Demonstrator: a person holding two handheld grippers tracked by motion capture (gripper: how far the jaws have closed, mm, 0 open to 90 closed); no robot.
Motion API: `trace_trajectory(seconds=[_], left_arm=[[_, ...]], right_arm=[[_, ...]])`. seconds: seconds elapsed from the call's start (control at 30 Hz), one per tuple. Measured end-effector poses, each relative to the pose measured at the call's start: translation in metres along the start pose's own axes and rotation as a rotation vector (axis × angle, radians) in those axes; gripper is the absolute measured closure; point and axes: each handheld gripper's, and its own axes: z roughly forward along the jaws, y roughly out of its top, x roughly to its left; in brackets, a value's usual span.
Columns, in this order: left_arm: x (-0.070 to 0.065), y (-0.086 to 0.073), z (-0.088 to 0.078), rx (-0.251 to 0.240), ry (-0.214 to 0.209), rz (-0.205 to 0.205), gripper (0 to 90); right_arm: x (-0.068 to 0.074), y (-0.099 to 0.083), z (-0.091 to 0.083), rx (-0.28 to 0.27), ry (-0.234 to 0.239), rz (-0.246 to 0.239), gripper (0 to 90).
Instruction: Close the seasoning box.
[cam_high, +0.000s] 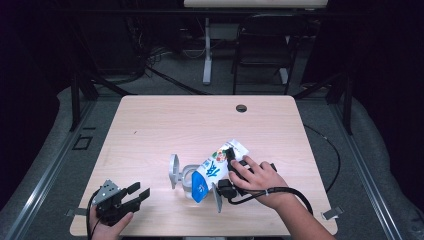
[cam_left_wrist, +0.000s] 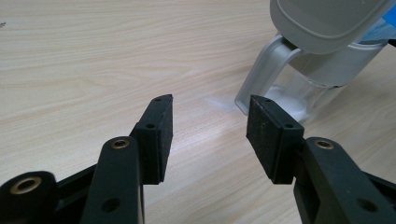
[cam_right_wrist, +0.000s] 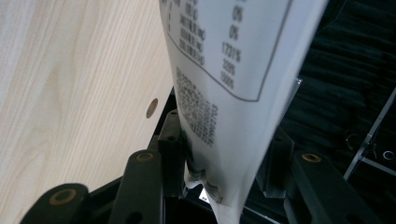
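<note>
Right now the right gripper (cam_high: 231, 159) has its black fingers (cam_right_wrist: 170, 149) pressed on the upper end of a blue-and-white printed paper carton (cam_high: 215, 167), which is tilted spout-down over a clear plastic pitcher (cam_high: 186, 181) with grey handle and lid. The person's right hand (cam_high: 255, 177) lies palm-down over the gripper, cable trailing. Near the front left corner of the pale wood-grain surface (cam_high: 165, 125), the left gripper (cam_high: 136, 195) rests with fingers (cam_left_wrist: 159, 135) apart, holding nothing, pointing toward the pitcher.
</note>
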Motion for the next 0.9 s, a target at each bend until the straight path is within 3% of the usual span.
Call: trace_trajectory(seconds=[0.9], left_arm=[[0.0003, -0.0006, 0.0017, 0.007, -0.001, -0.001, 51.6]], right_arm=[[0.0028, -0.0005, -0.0011, -0.006, -0.005, -0.020, 65.8]])
